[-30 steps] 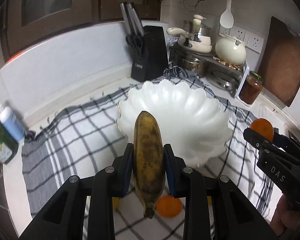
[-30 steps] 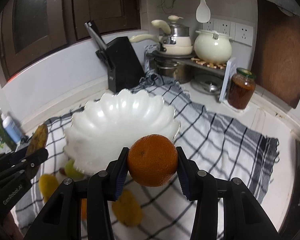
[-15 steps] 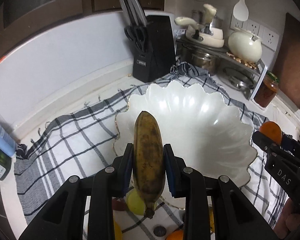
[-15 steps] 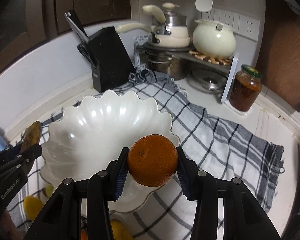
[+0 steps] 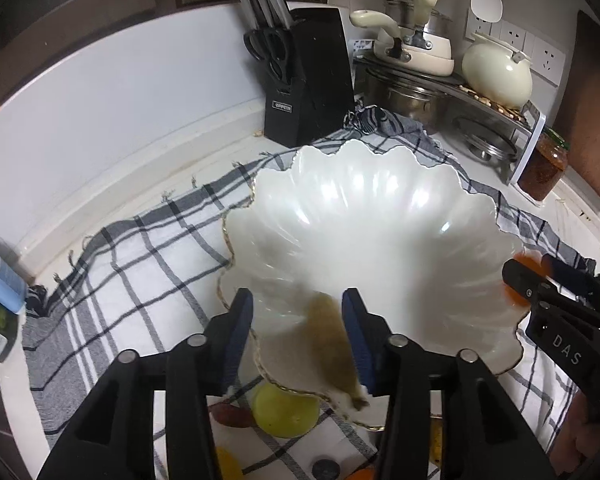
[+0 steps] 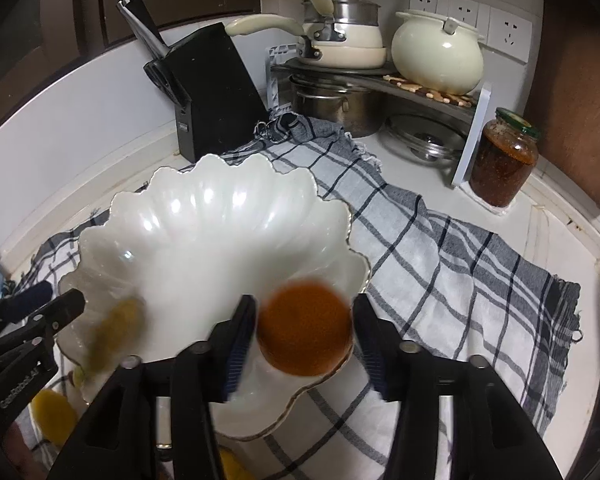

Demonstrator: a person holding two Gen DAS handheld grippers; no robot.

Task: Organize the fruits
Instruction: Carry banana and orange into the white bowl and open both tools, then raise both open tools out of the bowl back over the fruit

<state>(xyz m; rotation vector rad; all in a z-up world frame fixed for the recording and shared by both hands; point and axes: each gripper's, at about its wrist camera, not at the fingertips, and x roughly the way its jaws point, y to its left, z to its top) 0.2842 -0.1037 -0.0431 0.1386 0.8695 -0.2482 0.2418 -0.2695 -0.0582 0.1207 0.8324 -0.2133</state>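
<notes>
Two fruits released at once over one dish. Left gripper (image 5: 296, 336) poised above the near rim of the white scalloped bowl (image 5: 380, 208), jaws opening, pads no longer pressing on the banana (image 5: 334, 344) between them; fruit blurred, apparently slipping down across the gilt rim toward the basin. Right gripper (image 6: 304, 336) likewise above the opposite near rim, jaws opening, a gap visible on either side of the orange (image 6: 304, 330), also blurred and probably dropping. Both tools angled steeply downward so that the freed fruit falls inward, not onto the checked cloth (image 6: 440, 260). Bowl otherwise unfilled, set on the cloth in the middle of the counter. More loose fruit just outside the near rim: a yellow-green round fruit (image 5: 286, 410) and a reddish one (image 5: 232, 414) beside it, likely next for collection. Knife block (image 5: 308, 80), pot rack and sauce jar (image 6: 502, 160) well apart at the back wall, clear of the drop.
</notes>
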